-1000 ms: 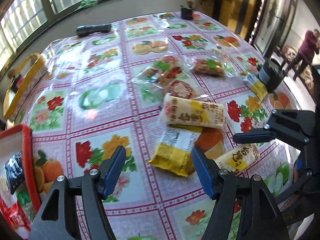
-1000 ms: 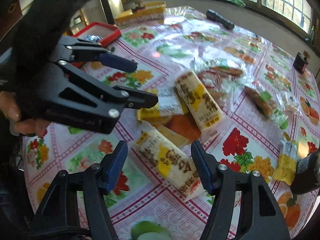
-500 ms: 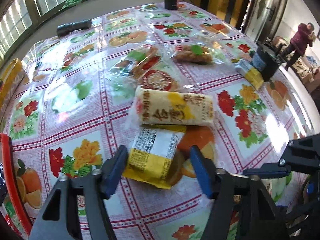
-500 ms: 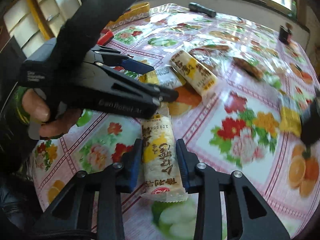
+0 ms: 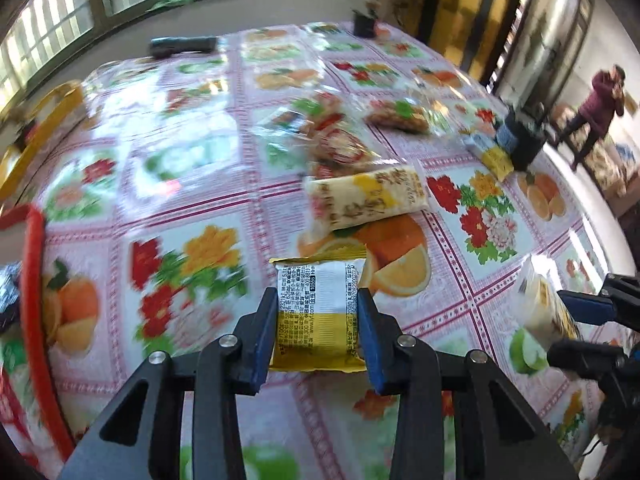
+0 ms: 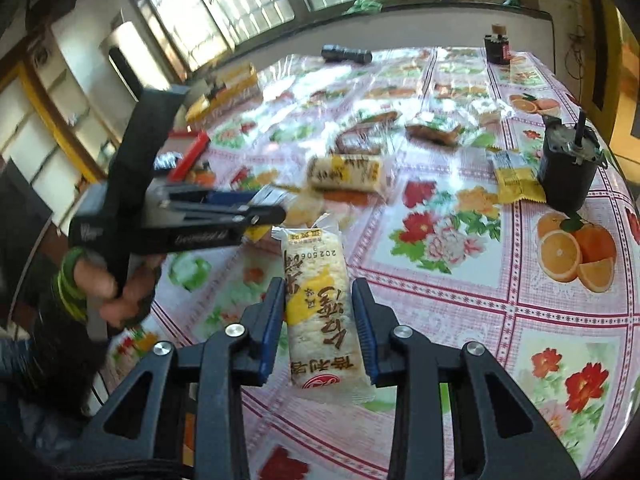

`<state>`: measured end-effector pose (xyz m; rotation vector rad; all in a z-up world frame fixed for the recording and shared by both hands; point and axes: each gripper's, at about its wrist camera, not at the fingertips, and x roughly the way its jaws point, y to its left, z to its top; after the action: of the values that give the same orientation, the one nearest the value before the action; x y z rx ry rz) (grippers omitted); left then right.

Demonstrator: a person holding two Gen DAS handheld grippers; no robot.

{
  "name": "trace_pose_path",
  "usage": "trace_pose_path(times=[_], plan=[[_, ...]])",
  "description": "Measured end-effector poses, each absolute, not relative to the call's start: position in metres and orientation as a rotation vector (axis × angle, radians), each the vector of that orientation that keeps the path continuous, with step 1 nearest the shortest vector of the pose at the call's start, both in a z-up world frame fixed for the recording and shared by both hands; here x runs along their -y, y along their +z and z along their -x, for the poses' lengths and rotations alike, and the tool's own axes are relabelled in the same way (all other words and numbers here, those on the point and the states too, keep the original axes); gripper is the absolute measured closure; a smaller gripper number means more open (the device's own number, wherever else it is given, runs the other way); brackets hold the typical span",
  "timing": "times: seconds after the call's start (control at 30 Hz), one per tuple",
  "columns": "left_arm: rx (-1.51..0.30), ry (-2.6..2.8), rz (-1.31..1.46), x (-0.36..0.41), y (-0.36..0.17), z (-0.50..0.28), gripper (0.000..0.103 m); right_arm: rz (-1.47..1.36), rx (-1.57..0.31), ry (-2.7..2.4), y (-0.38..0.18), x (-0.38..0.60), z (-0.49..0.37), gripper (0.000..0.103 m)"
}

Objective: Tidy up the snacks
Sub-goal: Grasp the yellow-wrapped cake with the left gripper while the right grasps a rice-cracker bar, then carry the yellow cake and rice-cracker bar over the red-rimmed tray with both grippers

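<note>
My left gripper (image 5: 317, 296) has its jaws closing, with the blue pads pressed on both sides of a yellow-and-white snack packet (image 5: 316, 320) just above the flowered tablecloth (image 5: 192, 208). My right gripper (image 6: 318, 284) is shut on a long cream rice cracker pack (image 6: 320, 320), held lengthwise between the fingers and off the table. In the left wrist view that right gripper (image 5: 576, 328) sits at the right edge. A second rice cracker pack (image 5: 368, 200) lies ahead on the table.
A red-rimmed tray (image 5: 34, 280) with snacks sits at the left, a yellow tray (image 5: 48, 120) behind it. Clear-wrapped snacks (image 5: 336, 144), a small yellow packet (image 6: 514, 178) and a black box (image 6: 568, 172) lie further out. A black torch (image 5: 184, 44) is near the window. A person (image 5: 600, 96) stands beyond the table.
Both grippers went from open to shut. The left one came down around the yellow packet and gripped it. The right one gripped the rice cracker pack, rolled and lifted it.
</note>
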<state>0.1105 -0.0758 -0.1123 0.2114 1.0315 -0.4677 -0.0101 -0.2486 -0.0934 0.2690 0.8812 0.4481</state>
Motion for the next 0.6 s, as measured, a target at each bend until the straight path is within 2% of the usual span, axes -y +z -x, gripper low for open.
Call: trace_pose_path(times=[0.6], plan=[[-0.867, -0.124, -0.109, -0.022, -0.053, -0.081, 0.065, -0.405, -0.772, 0.478, -0.05, 0.18, -0.028, 0.067]])
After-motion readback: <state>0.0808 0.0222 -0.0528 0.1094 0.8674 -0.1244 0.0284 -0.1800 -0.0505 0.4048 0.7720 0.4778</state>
